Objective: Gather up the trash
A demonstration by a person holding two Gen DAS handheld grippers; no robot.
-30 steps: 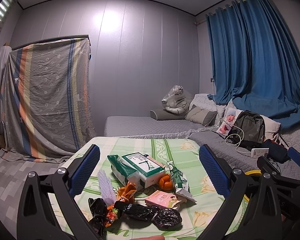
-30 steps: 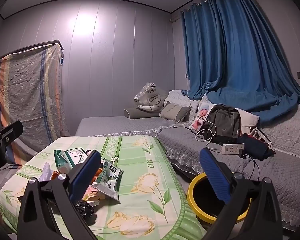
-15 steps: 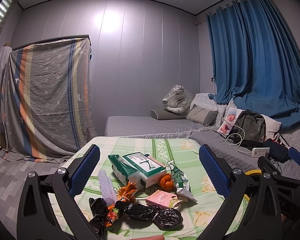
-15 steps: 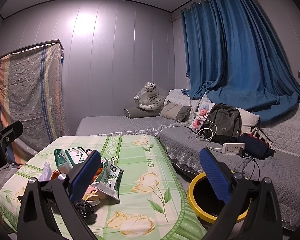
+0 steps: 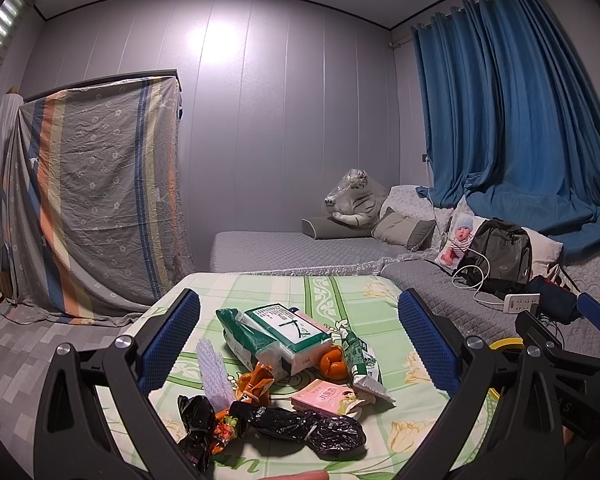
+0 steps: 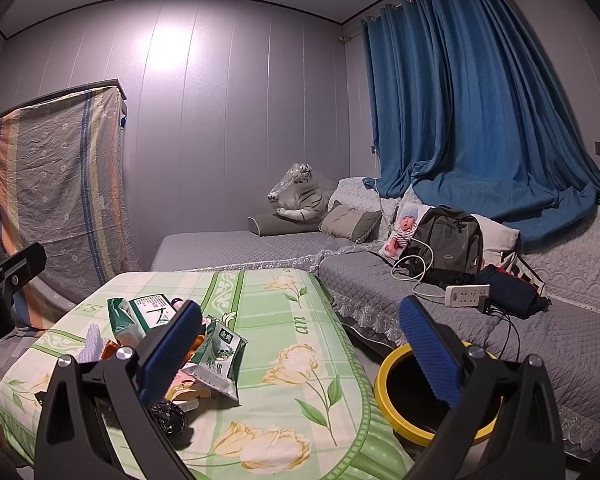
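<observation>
1. Trash pile (image 5: 284, 364) sits on the green floral surface (image 5: 340, 292), straight ahead of and between the left gripper (image 5: 299, 344) fingers; fingers spread wide, holding nothing.
2. Leftmost in the left wrist view: white bubbly strip (image 5: 214, 374), long axis running away from the camera, just inside the left finger (image 5: 172, 340).
3. Next, black crumpled bags (image 5: 300, 426) lie nearest the camera, long axis across the view, low between the fingers.
4. Centre: green-white tissue pack (image 5: 280, 334) on top of the heap, orange peel (image 5: 334, 362) touching its near right corner, pink packet (image 5: 324, 396) just in front.
5. Right of that: green milk-powder pouch (image 5: 358, 354), long axis pointing away, leaning on the pile.
6. Right gripper (image 6: 300, 350) also wide open and empty; the pile lies to its left, partly hidden behind its left finger (image 6: 172, 350), with the pouch (image 6: 220, 354) the closest piece.
7. Yellow-rimmed bin (image 6: 392, 364) stands on the floor off the right end of the surface, just behind the right gripper's right finger (image 6: 428, 356).
8. Judgement: left gripper is nearer and squarely lined up on the trash; right gripper is nearer the bin, so a pick by the left then a carry rightward looks likely.
</observation>
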